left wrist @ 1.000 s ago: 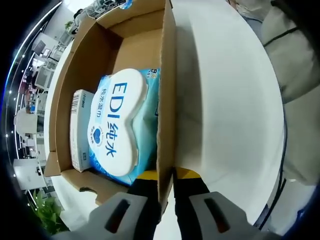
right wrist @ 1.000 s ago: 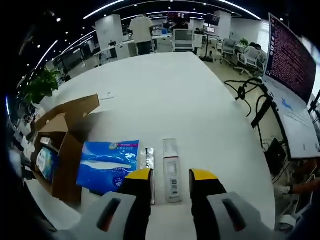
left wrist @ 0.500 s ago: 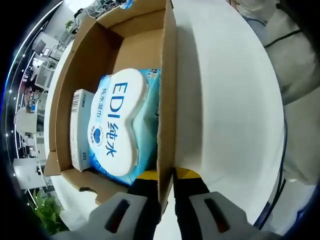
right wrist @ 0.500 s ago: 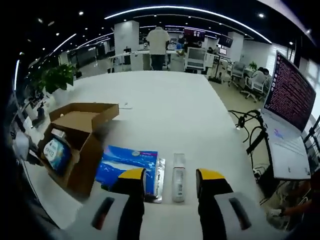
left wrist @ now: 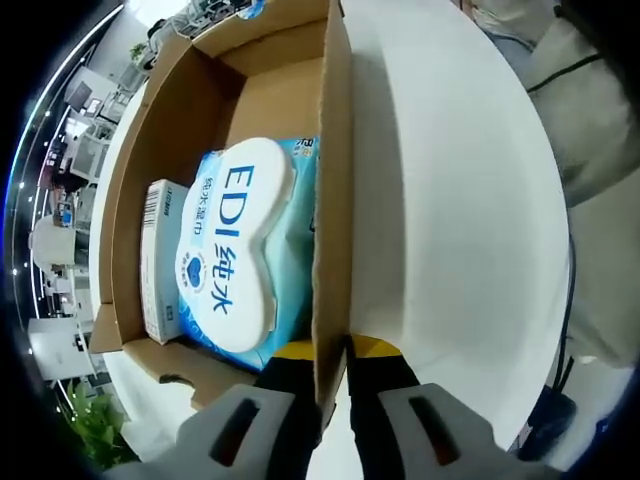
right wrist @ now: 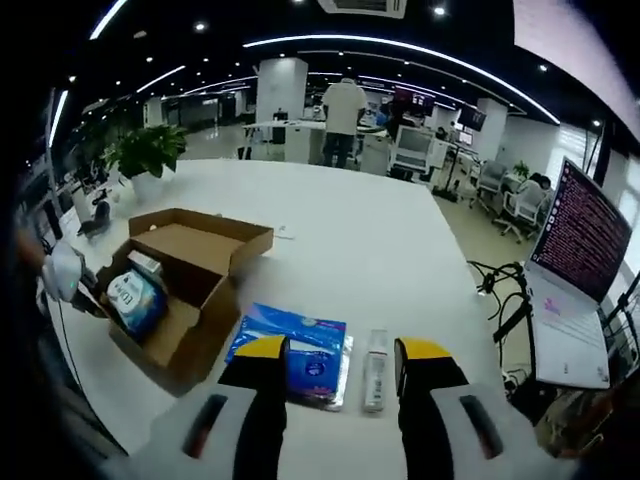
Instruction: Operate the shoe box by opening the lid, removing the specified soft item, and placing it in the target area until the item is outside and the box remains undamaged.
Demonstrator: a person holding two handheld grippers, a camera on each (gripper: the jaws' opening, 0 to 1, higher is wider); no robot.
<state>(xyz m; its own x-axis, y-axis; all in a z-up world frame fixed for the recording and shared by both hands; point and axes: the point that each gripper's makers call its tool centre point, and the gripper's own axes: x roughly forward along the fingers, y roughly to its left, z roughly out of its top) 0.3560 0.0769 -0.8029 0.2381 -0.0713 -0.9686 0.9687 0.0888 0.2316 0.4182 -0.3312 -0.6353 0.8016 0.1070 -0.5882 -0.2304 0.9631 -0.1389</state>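
White table (right wrist: 330,250) looks farther below released right gripper (right wrist: 336,362); left gripper (left wrist: 334,352) still pinches box wall (left wrist: 334,200).

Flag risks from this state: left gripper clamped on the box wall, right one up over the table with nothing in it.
1. The left gripper is shut on the thin wall of the shoe box; a pull or twist could crease or tear the cardboard.
2. The wet wipes pack sits tight beside a small white carton, so lifting it might drag the carton along.
3. The blue pouch and small bottle lie below the open right gripper; lowering carelessly may knock them.
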